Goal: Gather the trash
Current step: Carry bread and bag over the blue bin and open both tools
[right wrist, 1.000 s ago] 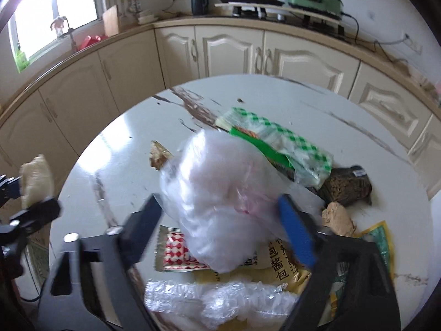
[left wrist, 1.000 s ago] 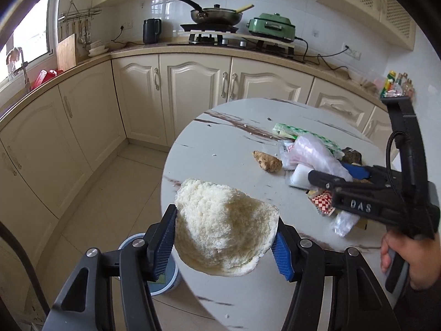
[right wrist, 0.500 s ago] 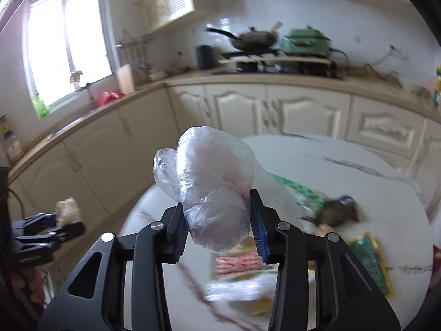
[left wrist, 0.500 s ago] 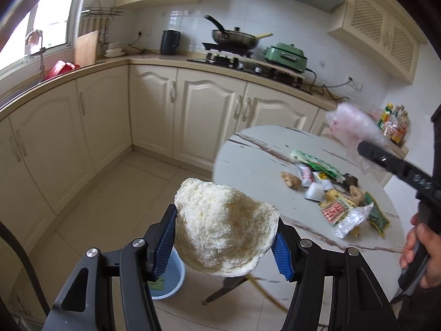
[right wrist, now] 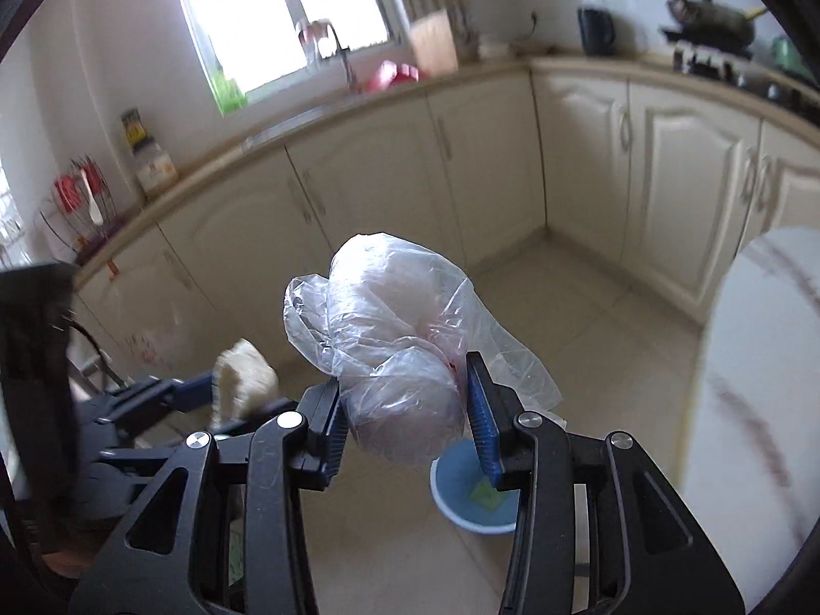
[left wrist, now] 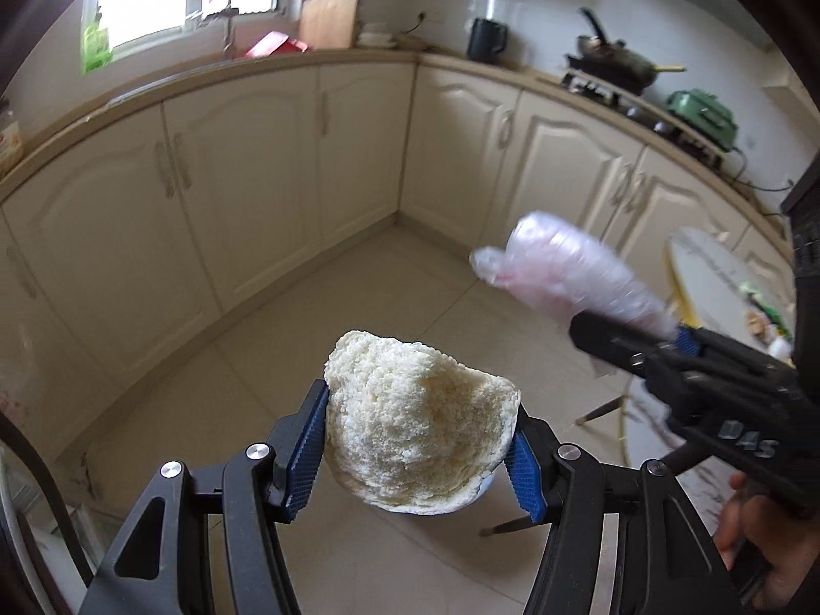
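My left gripper (left wrist: 417,448) is shut on a torn piece of white bread (left wrist: 417,425) and holds it above the floor. It also shows in the right wrist view (right wrist: 241,376) at the left. My right gripper (right wrist: 405,423) is shut on a crumpled clear plastic bag (right wrist: 394,338), which also shows in the left wrist view (left wrist: 564,274). A light blue bin (right wrist: 474,499) stands on the floor right below the right gripper; a green scrap lies in it. In the left wrist view the bread hides the bin except for a sliver of rim (left wrist: 487,484).
The round marble table (right wrist: 763,384) is at the right, with more litter on it (left wrist: 763,320). Cream cabinets (left wrist: 246,195) line the walls under a counter with a kettle (left wrist: 484,40) and a stove. A tiled floor (left wrist: 359,297) lies between them.
Both grippers swung left, away from the table and out over the floor, each still holding its item. The table moved to the right edge, and the blue bin came under the right gripper.
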Motion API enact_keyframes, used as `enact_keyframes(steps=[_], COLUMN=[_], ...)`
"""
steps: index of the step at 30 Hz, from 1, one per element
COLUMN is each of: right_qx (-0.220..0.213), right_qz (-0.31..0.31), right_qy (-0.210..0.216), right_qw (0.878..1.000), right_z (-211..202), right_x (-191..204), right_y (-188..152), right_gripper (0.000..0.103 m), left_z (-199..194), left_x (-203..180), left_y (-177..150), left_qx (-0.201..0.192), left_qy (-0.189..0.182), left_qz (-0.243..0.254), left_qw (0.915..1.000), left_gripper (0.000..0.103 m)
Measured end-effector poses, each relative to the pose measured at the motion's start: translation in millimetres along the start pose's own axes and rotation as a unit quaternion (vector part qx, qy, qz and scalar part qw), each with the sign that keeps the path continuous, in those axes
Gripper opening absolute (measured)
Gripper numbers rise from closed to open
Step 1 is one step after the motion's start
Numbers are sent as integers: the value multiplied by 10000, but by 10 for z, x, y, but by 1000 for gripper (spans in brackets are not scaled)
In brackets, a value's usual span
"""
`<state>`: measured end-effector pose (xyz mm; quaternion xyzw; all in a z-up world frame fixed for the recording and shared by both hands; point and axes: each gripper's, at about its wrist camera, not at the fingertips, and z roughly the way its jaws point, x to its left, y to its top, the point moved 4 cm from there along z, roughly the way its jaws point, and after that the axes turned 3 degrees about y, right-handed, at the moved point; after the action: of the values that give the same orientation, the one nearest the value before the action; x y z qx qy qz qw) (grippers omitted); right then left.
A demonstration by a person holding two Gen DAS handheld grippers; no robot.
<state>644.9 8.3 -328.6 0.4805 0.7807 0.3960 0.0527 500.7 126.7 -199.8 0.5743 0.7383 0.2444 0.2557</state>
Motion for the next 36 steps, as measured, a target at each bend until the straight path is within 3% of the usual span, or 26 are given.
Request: enact_keyframes(steps=[6,10,12,13,16,17,20,25,29,32,36], right_qx=[1152,1432,1500,1527,1529,1527,1466,1142,921,862,744], right_qz=[335,888,1102,1133,1189,1198,1118,971,1131,1175,1116], right_qy=[-250,-30,79,-63,-263,-348,-586,-1359,-1333,-1209,-1070], right_qw=[9925,9857,9825,9817,9807,9804,9811,9793,9803,9819,9852], right_z=[1223,1690,1854,1922,2005,2012,1947,1658,1570,1525,1469], right_x=[-455,-834,-1013,-1118,-1322,-1366,-1392,-1450,-1481,-1475,-1272], right_y=[-475,-723,-810,-851,-955,-974,-1020,-959,-779,-698,-617], right_gripper=[40,51,51,56,88,91,91,96,97,97,97], left_z=[584,992,1165,1256,1526,1645,1961,2420,2551,2486,2348], left_x=[244,375,396,493,467,457,338,27,-92,0,173], left_y=[-159,-158,-129,-105,-97,-107,-49,68,237,363,517], left_qx=[581,917,1039,1117,1332,1408,1616,1836,1822,1694,1466], left_qy=[-104,-242,-266,-278,-335,-354,-426,-446,-235,-190,66], left_qz=[-230,-289,-284,-260,-214,-206,-174,-84,146,3,-14], left_qw=[9980,9951,9938,9930,9903,9892,9858,9820,9829,9854,9892], left_gripper=[58,58,58,58,58,58,58,60,66,73,74])
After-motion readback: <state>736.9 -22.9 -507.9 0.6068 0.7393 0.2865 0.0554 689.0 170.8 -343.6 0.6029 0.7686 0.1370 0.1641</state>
